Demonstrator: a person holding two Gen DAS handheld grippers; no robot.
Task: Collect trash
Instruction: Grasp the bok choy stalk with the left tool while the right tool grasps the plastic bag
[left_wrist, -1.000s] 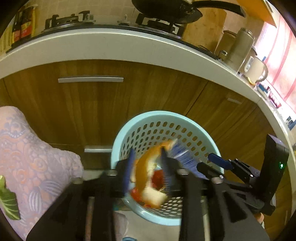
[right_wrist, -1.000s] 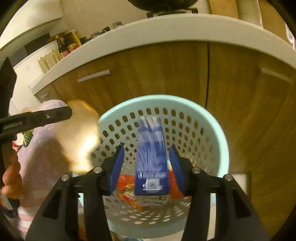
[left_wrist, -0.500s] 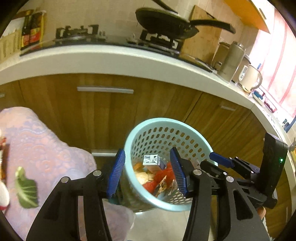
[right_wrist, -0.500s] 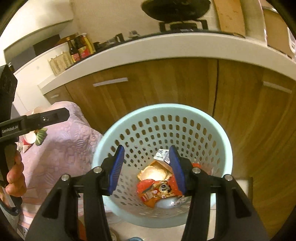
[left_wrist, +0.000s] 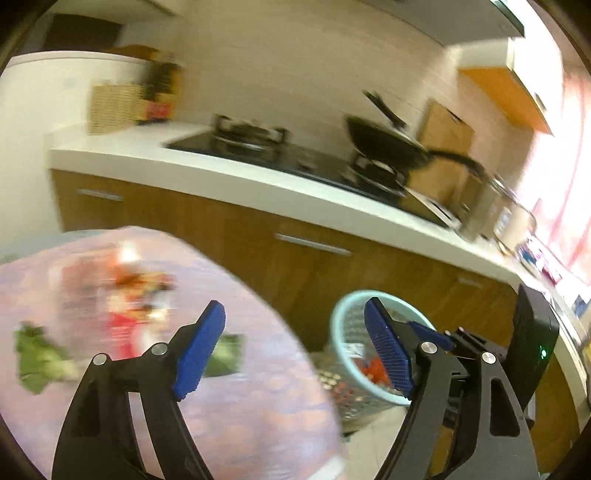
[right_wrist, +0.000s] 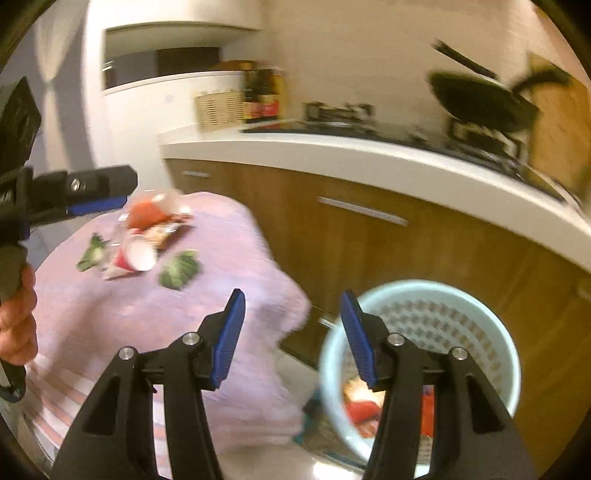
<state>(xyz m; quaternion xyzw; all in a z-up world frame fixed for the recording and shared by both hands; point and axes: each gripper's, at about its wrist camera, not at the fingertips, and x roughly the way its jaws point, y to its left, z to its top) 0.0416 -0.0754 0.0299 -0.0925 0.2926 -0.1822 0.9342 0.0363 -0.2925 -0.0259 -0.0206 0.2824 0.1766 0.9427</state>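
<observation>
Both claws hang in the air in front of the kitchen cabinets, and the pictures are smeared. The left claw (left_wrist: 295, 347) has its blue pads spread wide, its jaws have just been opening, and nothing sits between them. The right claw (right_wrist: 291, 332) is parted to a middling gap and is also empty; a hand (right_wrist: 16, 325) at the far left grips the handle of the other tool.

The pale blue perforated basket (right_wrist: 480, 295) stands on the floor against the wooden cabinet doors (right_wrist: 424, 258), to the right of both claws. Some trash lies in its bottom: red and orange wrappers (right_wrist: 360, 408) and, in the left view, a small white-topped box (left_wrist: 351, 348).

To the left is a surface draped in a lilac cloth (right_wrist: 92, 317). More trash lies on it, well apart from the basket: a red paper cup (right_wrist: 135, 256) on its side, an orange-red wrapper (right_wrist: 147, 216) just behind it, and green leafy scraps (right_wrist: 179, 267) on either side.

Above the cabinets runs the white counter (right_wrist: 332, 155), carrying a stove with a dark wok (right_wrist: 480, 99), sauce bottles (right_wrist: 264, 94) and a woven box (right_wrist: 219, 107).
</observation>
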